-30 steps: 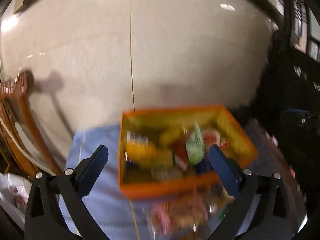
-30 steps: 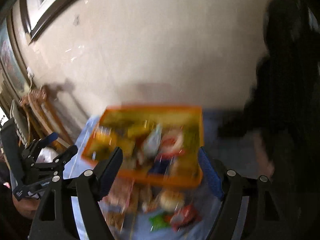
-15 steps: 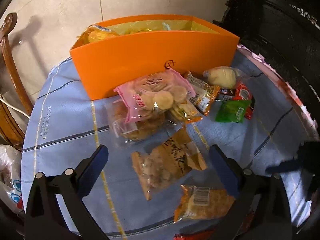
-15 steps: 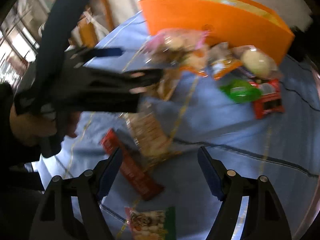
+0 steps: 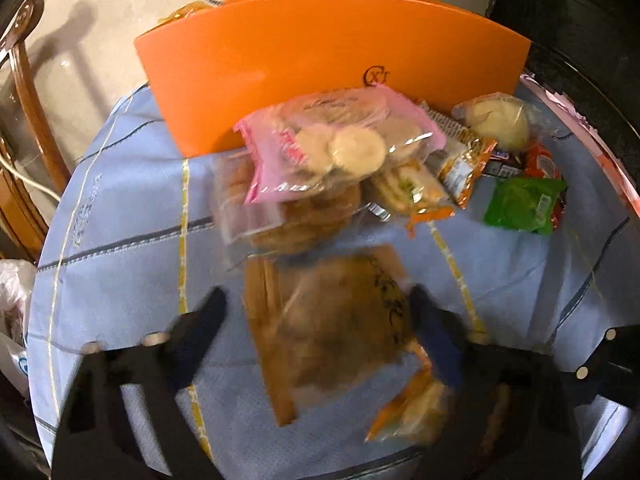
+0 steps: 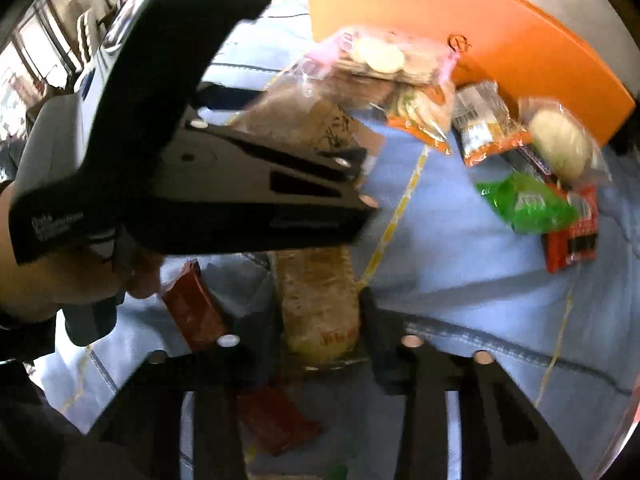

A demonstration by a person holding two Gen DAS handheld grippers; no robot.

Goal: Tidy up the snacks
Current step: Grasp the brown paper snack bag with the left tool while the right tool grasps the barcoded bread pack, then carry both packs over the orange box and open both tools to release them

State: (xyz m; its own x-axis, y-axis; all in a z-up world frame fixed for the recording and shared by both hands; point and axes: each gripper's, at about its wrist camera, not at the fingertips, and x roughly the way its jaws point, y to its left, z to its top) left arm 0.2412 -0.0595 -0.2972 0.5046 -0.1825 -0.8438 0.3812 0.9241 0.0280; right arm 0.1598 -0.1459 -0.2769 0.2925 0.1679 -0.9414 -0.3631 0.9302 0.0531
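A: Where do the snacks stand?

B: Most lie loose on the blue cloth [image 5: 120,208], in front of the orange box [image 5: 320,60]. A clear brown biscuit bag [image 5: 340,328] lies between the fingers of the left gripper [image 5: 316,328], whose jaws are closing around it; blur hides whether the pads press yet. The right gripper [image 6: 316,344] is closing on a long tan cracker packet [image 6: 316,300], its fingers just beside the packet's sides (contact is unclear there too).

A: And around those?

B: A pink cookie bag [image 5: 336,148] leans on the box's front wall, over another clear bag. To the right sit orange wrappers, a pale round bun [image 5: 500,120], a green packet [image 5: 520,204] and a red one. In the right wrist view a red bar [image 6: 192,308] lies just beside the cracker packet.

A: What might go wrong?

B: The film is slick, so I'd guess either bag could squirt out as the jaws meet. The two grippers work close together, so a lift might knock one against the other. A hard pinch could crush biscuits.
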